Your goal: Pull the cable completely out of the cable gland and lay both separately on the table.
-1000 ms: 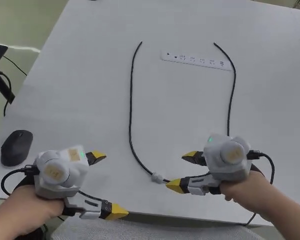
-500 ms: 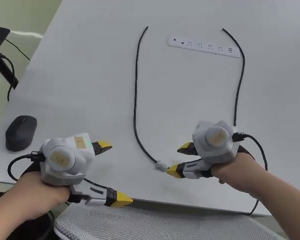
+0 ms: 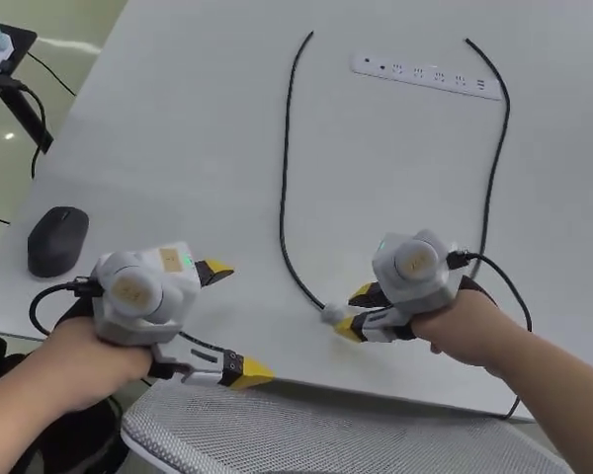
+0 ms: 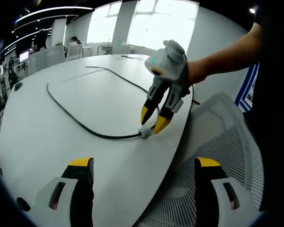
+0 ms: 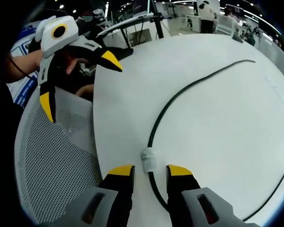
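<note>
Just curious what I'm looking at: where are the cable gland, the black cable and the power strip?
cable gland (image 5: 148, 160): right gripper view, middle of its white body.
cable (image 3: 282, 197): head view, left run of its loop.
power strip (image 3: 427, 77): head view, middle of its top face.

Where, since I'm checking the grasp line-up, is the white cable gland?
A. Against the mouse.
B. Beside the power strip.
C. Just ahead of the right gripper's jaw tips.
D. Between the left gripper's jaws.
C: the cable gland sits on the cable just ahead of the right gripper, its jaws parted.
</note>
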`<state>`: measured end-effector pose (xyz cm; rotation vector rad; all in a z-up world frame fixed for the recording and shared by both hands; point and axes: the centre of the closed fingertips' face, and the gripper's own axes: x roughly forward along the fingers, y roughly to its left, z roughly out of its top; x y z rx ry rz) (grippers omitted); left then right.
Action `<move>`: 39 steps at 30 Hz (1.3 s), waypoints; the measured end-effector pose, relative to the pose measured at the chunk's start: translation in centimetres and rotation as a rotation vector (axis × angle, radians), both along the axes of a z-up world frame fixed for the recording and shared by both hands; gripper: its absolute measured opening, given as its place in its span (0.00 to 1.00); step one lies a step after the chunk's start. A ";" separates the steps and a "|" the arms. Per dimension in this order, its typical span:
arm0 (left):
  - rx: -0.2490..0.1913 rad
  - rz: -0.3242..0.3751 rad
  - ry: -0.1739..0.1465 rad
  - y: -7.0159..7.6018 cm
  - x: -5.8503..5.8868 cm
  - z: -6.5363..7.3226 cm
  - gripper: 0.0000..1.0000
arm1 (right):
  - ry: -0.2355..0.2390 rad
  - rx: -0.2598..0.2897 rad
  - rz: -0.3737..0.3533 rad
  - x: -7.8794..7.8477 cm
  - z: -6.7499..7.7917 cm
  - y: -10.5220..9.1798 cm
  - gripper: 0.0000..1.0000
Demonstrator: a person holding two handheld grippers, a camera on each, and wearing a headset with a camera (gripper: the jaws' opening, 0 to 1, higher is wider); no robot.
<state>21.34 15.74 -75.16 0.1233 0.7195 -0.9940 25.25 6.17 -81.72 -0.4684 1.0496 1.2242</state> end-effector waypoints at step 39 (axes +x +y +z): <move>-0.043 -0.030 -0.007 -1.9 1.8 2.0 0.89 | -0.026 -0.008 0.045 -0.6 3.6 -0.8 0.07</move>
